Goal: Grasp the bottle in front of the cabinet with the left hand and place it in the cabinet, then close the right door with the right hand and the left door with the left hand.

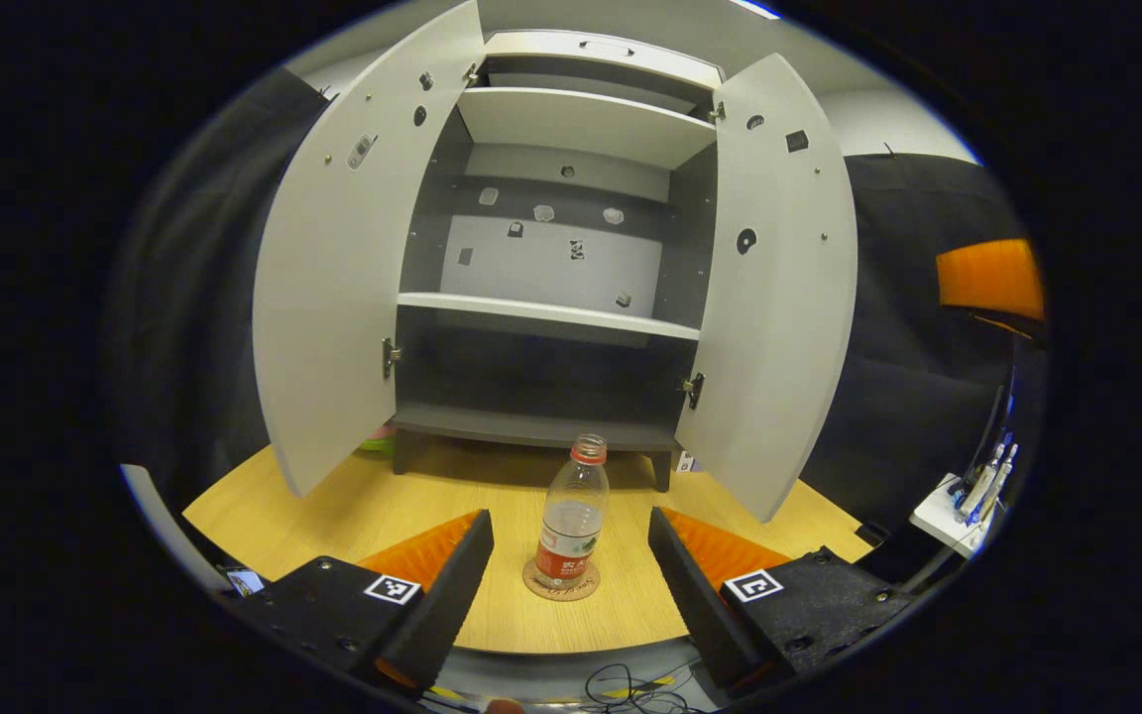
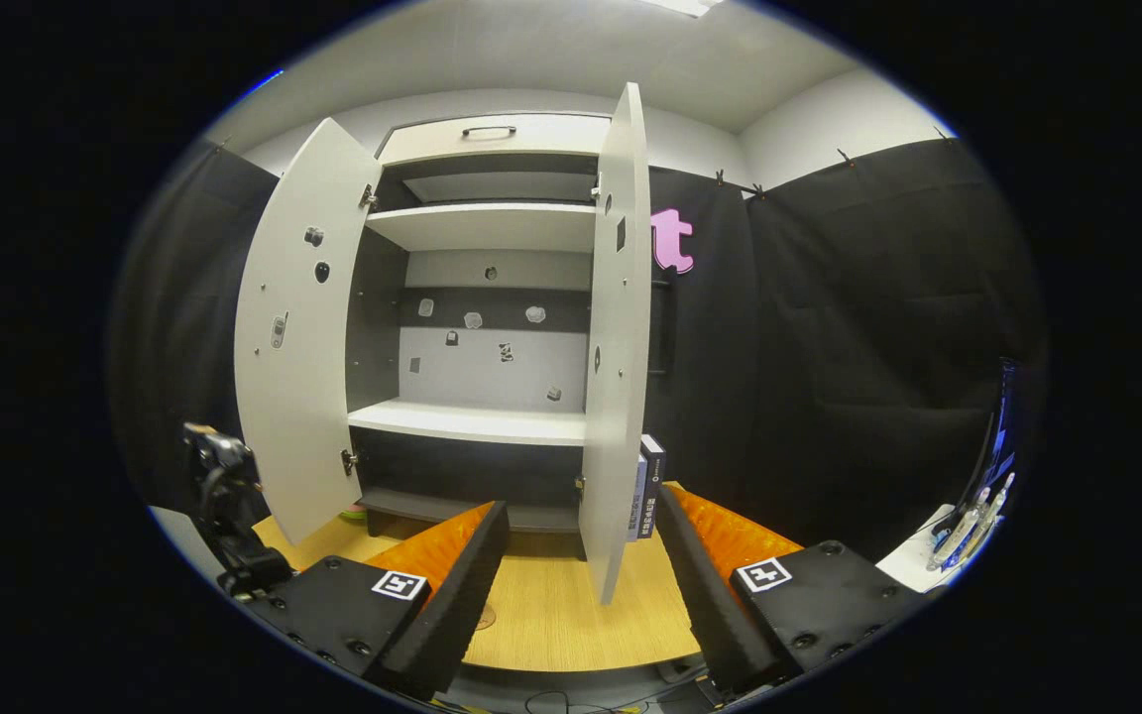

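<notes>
One bottle [image 1: 572,521] stands upright on a round coaster [image 1: 560,580] on the tabletop [image 1: 333,506], before one cabinet [image 1: 571,258] whose two doors hang wide. Left gripper [image 1: 571,555] and right gripper [image 2: 581,555] both gape, holding nothing

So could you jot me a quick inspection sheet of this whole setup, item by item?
Surface: wooden tabletop, bare around the bottle.
Job's things: bottle upright on a round coaster in front of the cabinet; left door and right door both open; shelves look bare.
Clutter: dark box standing behind the right door.
Grippers: left hand-held gripper open, bottle between its fingers, untouched; right hand-held gripper open, holding nothing.
Cables: loose wires at the near table edge.
Surroundings: black cloth wall; side table with small items.
</notes>
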Action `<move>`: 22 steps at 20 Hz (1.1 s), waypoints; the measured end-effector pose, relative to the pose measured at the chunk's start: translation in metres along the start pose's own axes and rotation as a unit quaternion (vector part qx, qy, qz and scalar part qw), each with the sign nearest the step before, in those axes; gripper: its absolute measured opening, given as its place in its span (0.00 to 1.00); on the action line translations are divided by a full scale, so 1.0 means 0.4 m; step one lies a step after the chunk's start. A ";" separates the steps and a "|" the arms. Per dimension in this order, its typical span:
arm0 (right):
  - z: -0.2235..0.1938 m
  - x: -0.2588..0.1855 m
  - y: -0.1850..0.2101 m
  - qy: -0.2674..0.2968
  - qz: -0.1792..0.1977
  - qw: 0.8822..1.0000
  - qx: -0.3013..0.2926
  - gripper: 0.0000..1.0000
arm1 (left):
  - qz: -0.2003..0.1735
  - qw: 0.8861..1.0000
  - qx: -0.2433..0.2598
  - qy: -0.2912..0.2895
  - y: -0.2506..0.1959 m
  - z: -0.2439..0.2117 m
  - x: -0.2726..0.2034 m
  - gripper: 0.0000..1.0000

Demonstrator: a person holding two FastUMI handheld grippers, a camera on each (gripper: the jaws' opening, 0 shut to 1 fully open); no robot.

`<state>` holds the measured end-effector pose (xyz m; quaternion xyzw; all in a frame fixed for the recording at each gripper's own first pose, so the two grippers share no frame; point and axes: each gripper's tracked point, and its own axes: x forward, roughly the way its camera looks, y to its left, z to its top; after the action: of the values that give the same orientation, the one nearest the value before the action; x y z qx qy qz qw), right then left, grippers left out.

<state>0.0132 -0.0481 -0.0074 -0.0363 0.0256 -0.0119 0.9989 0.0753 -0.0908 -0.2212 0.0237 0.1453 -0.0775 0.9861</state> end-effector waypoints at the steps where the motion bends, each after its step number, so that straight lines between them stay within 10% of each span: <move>1: 0.000 0.004 -0.009 0.001 -0.002 1.000 0.000 0.98 | 0.000 1.000 0.003 0.006 -0.002 -0.020 0.023 0.96; 22: -0.037 0.135 -0.167 0.044 -0.031 0.998 -0.018 0.97 | 0.044 0.994 0.025 0.098 0.027 -0.304 0.338 0.95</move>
<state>0.0647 -0.1173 -0.0198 -0.0548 0.0687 -0.0441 0.9952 0.1704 -0.0913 -0.3764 0.0626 0.2379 -0.0349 0.9686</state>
